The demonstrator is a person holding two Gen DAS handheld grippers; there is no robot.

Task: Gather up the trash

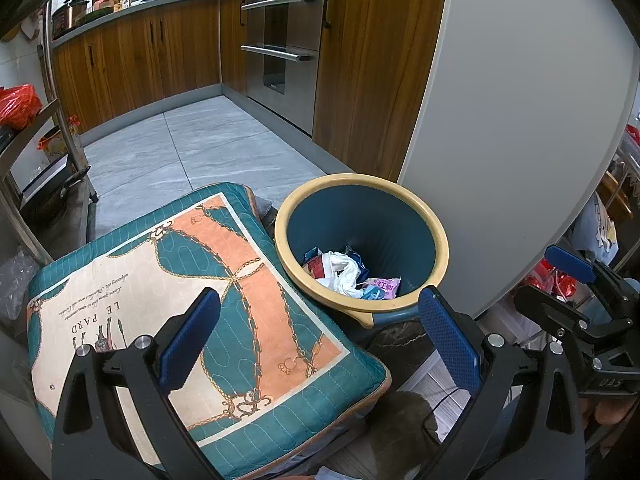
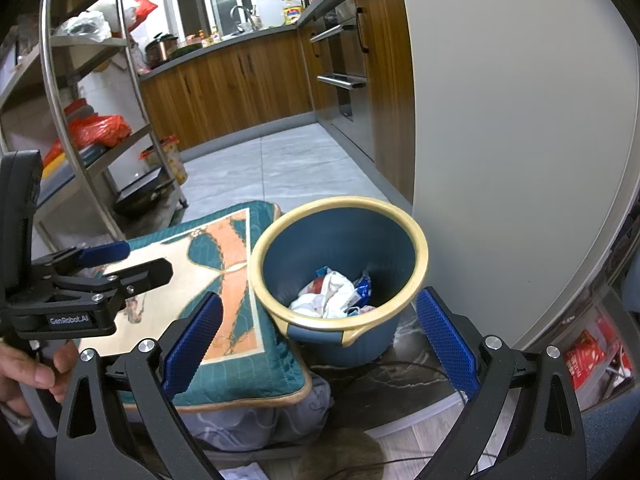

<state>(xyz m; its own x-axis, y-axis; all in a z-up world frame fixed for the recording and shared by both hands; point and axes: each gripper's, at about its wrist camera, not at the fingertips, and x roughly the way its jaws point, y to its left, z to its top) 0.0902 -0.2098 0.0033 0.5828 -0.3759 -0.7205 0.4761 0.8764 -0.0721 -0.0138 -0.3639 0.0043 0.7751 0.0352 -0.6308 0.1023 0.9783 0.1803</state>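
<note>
We hold both grippers, left [image 1: 320, 336] and right [image 2: 320, 336], spread wide and empty above the bin [image 2: 420, 248]. The trash [image 2: 328, 292] (crumpled wrappers) lies at its bottom, beside the cushion [image 1: 132, 264].

Left gripper [image 1: 320, 340] and right gripper [image 2: 320, 340] side by side (both agape, empty).

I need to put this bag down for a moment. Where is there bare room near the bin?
The grey tile floor between the cushion, the wooden cabinets and the metal shelf rack is bare. The cushion top is free too. The bin holds wrappers, and cables crowd the floor in front of it.
</note>
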